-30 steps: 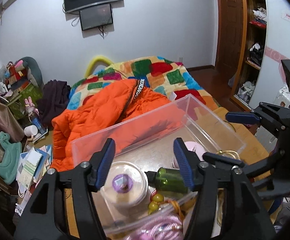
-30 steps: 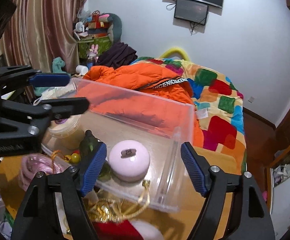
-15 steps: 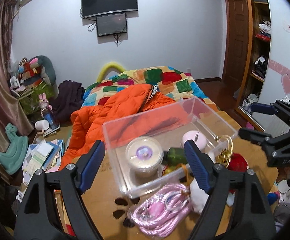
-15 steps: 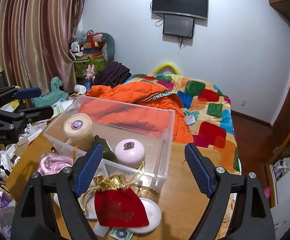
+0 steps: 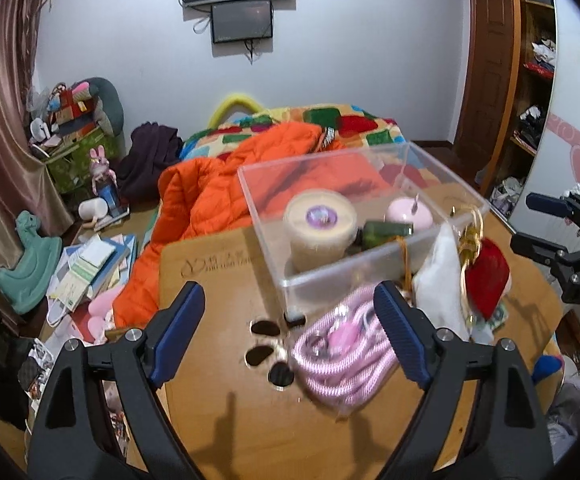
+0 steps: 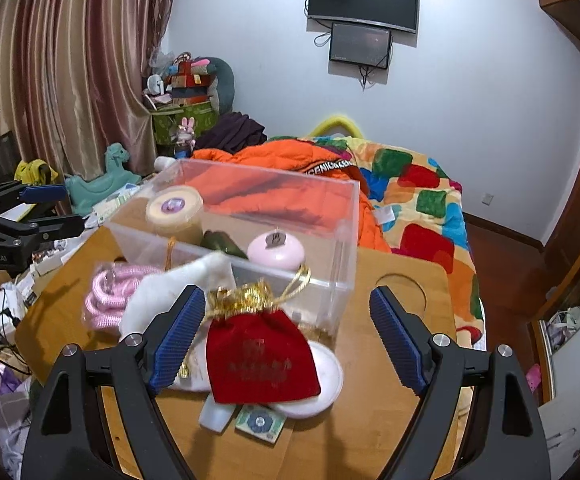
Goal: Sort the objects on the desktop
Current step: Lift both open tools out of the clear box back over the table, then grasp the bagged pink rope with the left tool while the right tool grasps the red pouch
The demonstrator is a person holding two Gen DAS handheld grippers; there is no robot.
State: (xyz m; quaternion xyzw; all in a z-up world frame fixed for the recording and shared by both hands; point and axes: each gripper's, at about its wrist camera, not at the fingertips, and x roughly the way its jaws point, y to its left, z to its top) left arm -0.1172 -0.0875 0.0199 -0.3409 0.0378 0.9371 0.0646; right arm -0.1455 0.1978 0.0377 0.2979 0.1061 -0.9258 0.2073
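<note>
Both grippers are hanging wide open, holding nothing; left gripper (image 5: pixel 290 332) is hovering above the pink cord coil (image 5: pixel 341 354) at the tabletop's (image 5: pixel 218 264) middle; right gripper (image 6: pixel 284 334) is hovering above the red pouch (image 6: pixel 260 360) (sitting on a white dish (image 6: pixel 325 384)), just beside the clear bin (image 6: pixel 345 240); risk: gold drawstring (image 6: pixel 250 294) snagging a finger, dragging the dish off the near edge.

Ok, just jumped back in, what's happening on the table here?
Both grippers, left gripper and right gripper, hang open and empty above the wooden table. The clear box already holds a candle jar, green bottle and pink case. The red pouch and pink cord lie outside.
</note>
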